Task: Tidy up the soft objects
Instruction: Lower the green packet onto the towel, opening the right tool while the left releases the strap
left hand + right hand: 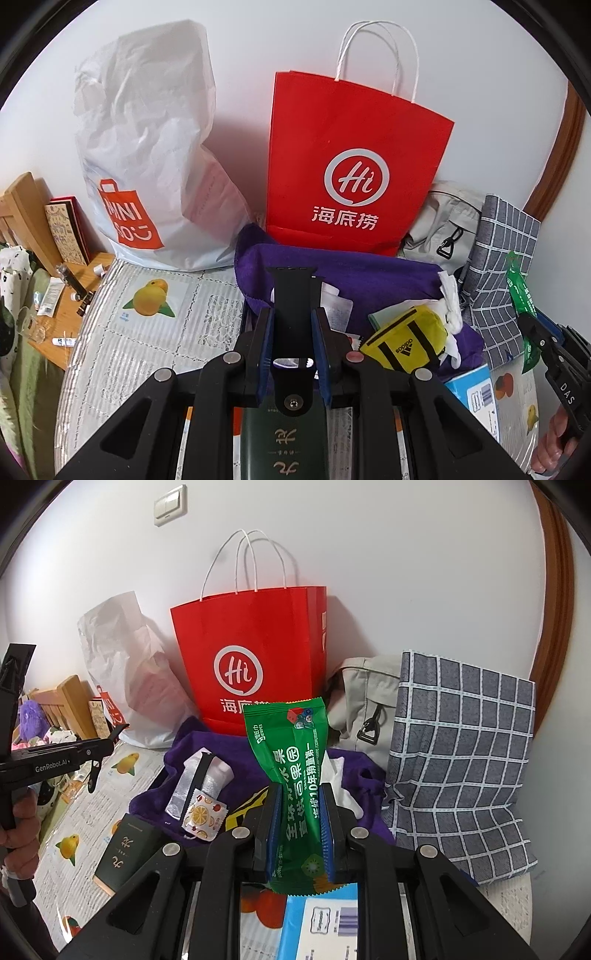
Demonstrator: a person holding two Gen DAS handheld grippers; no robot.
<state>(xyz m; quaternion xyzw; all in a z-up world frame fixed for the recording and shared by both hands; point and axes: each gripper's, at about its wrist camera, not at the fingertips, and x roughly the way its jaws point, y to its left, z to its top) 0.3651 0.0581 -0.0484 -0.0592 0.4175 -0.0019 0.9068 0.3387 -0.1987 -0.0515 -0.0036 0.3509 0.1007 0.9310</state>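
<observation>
Left gripper (291,325) is clamped on a black watch strap (293,295), right gripper (298,814) is pinched on a green wipes pack (295,760). Both items are lifted over the purple cloth (369,280) pile, in front of the red bag (354,147). Advice: keep the grip mid-body, clear the bag rim before releasing, and move one hand at a time.

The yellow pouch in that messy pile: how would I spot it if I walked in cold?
Find the tall red paper bag against the wall; a purple towel is spread in front of it. On the towel's right side lies the yellow pouch, the only bright yellow item there, with black stripes and adidas lettering.
</observation>
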